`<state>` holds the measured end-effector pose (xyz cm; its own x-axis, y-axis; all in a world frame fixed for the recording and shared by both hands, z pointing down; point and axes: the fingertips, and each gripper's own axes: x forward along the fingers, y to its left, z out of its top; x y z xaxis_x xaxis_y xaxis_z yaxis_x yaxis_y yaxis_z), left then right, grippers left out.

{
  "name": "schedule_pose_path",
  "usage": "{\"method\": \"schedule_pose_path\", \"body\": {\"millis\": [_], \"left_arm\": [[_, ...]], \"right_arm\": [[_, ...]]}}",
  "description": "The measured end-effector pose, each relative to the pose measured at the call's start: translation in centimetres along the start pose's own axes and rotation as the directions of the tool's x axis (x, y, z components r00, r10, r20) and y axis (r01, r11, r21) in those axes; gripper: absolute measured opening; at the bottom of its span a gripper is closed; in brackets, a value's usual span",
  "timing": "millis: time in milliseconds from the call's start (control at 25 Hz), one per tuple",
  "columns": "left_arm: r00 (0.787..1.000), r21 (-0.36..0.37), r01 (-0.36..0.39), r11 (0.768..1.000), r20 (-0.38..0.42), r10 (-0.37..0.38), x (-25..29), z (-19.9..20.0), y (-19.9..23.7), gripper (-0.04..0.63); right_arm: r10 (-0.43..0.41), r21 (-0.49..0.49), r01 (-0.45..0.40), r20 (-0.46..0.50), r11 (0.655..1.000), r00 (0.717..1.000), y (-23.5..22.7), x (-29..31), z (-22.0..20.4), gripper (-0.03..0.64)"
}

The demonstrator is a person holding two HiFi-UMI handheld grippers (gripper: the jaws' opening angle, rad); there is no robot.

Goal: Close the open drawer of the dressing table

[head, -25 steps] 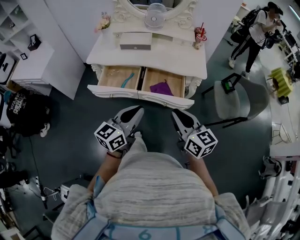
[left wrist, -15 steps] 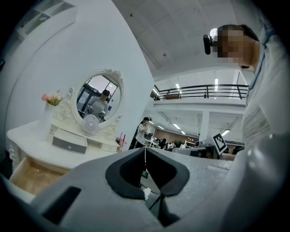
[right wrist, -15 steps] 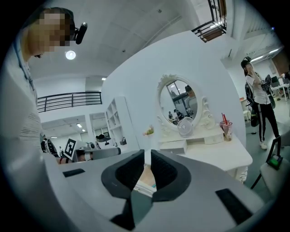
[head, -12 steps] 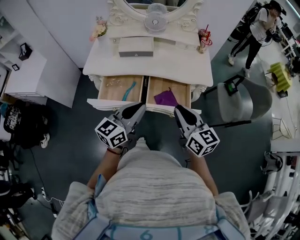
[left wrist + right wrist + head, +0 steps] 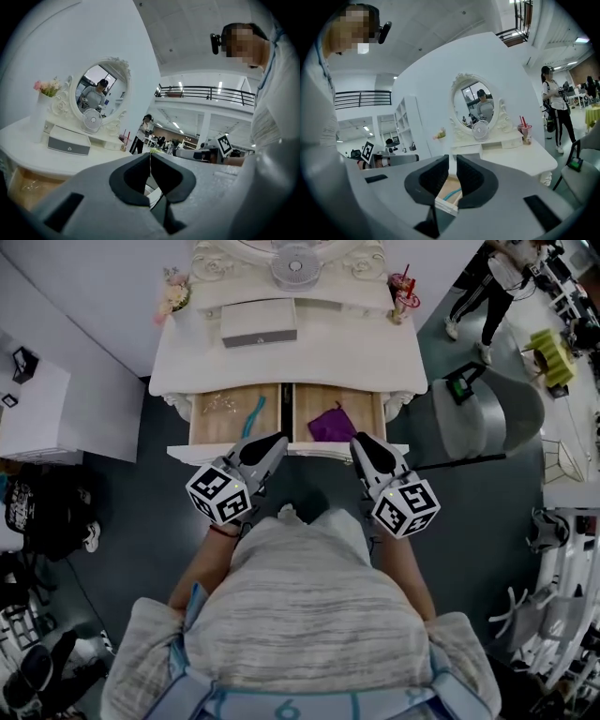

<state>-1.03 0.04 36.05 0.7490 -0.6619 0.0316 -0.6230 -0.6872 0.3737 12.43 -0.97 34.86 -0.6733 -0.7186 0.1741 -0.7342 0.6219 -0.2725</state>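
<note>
Dressing table point(image 5: 328, 348), upper centre: 2 open drawers, left drawer point(image 5: 214, 423) and right drawer point(image 5: 364, 409), side by side across the frame, fronts facing the lower edge. Left gripper point(image 5: 277, 440) and right gripper point(image 5: 360, 441): jaws pressed together, empty, near the fronts.

The head view is dim: floor point(image 5: 141, 484) nearly black, dressing table point(image 5: 356, 352) palest. The gripper views are bright under ceiling lights point(image 5: 219, 87), bulged, black-cornered.

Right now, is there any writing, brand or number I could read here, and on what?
No readable text.
Grey box: front mark too small.
Drink cup: print too small.
Cubes on left gripper and right gripper: black-and-white squares, no words.
</note>
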Motion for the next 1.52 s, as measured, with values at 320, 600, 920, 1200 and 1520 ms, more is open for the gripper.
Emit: {"method": "schedule_pose_path", "body": {"millis": [320, 600, 920, 1200, 1520], "left_arm": [[0.997, -0.026, 0.049, 0.998, -0.051, -0.050, 2.6, -1.0, 1.3, 0.015], [0.996, -0.043, 0.061, 0.997, -0.062, -0.064, 4.7, -1.5, 1.7, 0.015], [0.993, -0.057, 0.063, 0.996, -0.092, -0.068, 5.5, -3.1, 1.8, 0.015], [0.989, -0.073, 0.047, 0.996, -0.140, -0.057, 5.5, -5.8, 2.8, 0.015], [0.978, -0.119, 0.038, 0.992, -0.198, -0.061, 5.4, -9.5, 3.6, 0.015]], "right_arm": [[-0.041, 0.028, 0.042, -0.057, 0.999, 0.998, -1.7, 0.9, -1.8, 0.043], [-0.035, 0.020, 0.038, -0.104, 0.999, 0.994, -3.2, 1.6, -2.6, 0.051], [-0.067, 0.007, 0.069, -0.193, 0.998, 0.979, -4.9, 1.7, -6.3, 0.074], [-0.109, 0.011, 0.116, -0.272, 0.993, 0.956, -6.1, 1.9, -10.5, 0.081], [-0.154, 0.002, 0.167, -0.377, 0.986, 0.913, -7.9, 2.2, -15.8, 0.100]]}}
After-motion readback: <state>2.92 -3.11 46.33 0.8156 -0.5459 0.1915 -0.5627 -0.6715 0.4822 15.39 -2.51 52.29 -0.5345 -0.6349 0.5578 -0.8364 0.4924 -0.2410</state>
